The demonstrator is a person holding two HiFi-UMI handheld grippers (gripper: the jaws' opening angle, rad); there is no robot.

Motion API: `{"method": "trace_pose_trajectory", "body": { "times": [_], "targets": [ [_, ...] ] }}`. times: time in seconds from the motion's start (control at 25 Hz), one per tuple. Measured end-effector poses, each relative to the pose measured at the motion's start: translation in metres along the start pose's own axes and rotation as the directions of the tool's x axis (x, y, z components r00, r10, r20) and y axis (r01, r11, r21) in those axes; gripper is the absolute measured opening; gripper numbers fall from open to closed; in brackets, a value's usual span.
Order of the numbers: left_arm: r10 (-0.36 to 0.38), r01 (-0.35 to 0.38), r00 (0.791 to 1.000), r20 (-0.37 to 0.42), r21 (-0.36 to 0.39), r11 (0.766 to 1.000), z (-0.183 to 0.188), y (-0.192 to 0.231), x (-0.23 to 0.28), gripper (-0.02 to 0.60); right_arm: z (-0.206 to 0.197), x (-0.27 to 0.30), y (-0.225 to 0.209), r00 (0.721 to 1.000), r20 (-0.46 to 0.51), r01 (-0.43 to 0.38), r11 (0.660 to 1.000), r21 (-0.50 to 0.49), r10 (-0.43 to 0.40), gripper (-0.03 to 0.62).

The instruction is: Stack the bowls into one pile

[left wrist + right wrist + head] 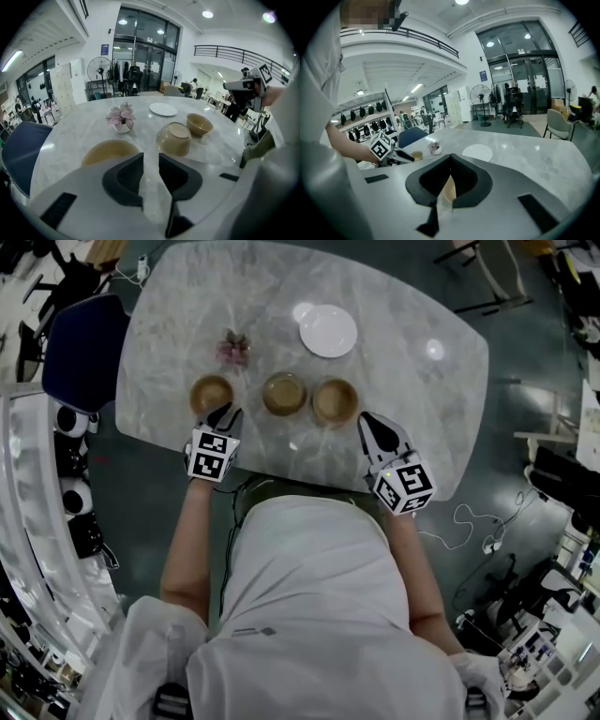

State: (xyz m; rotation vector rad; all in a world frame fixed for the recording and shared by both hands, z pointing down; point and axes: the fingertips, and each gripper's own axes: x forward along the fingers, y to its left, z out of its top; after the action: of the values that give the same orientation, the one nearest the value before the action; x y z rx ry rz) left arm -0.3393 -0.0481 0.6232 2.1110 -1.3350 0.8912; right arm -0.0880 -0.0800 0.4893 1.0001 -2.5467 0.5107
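Three tan bowls stand in a row near the table's front edge: the left bowl (211, 395), the middle bowl (284, 395) and the right bowl (336, 401). My left gripper (225, 412) sits just in front of the left bowl (110, 152), its jaws a little apart with only bare table between them (150, 157). My right gripper (367, 419) hovers beside the right bowl, toward the front right. Its jaw tips meet (450, 156), and a tan bowl (449, 192) shows through the slit below them. The middle bowl (176, 138) and the right bowl (199, 124) stand beyond the left jaws.
A white plate (328, 331) and a small pink flower in a white pot (232, 348) sit farther back on the marble table (412, 381). A blue chair (84, 352) stands at the table's left side. The person's torso fills the near edge.
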Motion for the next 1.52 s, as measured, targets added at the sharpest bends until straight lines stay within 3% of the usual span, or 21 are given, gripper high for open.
{"method": "trace_pose_trajectory", "body": {
  "times": [0.56,0.84,1.12,1.52],
  "targets": [
    [0.112,-0.103,0.986,-0.122,0.079,0.992,-0.013,0.008,0.029,0.092,-0.010,-0.050,-0.042,0.998,-0.017,0.061,0.998,0.019,-0.060,0.008],
    [0.199,-0.174,0.960,-0.197,0.134,0.975,-0.022,0.011,0.032,0.054,-0.016,-0.067,-0.060,0.998,-0.023,0.065,0.998,0.023,-0.064,0.008],
    [0.237,-0.222,0.954,-0.183,0.095,0.970,-0.015,0.005,0.029,0.038,-0.014,-0.081,-0.075,0.998,-0.021,0.056,0.998,0.010,-0.056,0.009],
    [0.274,-0.261,0.948,-0.163,0.100,0.960,-0.003,-0.018,0.020,0.020,-0.022,-0.094,-0.089,0.999,0.001,0.039,0.999,0.018,-0.039,0.009]
  ]
}}
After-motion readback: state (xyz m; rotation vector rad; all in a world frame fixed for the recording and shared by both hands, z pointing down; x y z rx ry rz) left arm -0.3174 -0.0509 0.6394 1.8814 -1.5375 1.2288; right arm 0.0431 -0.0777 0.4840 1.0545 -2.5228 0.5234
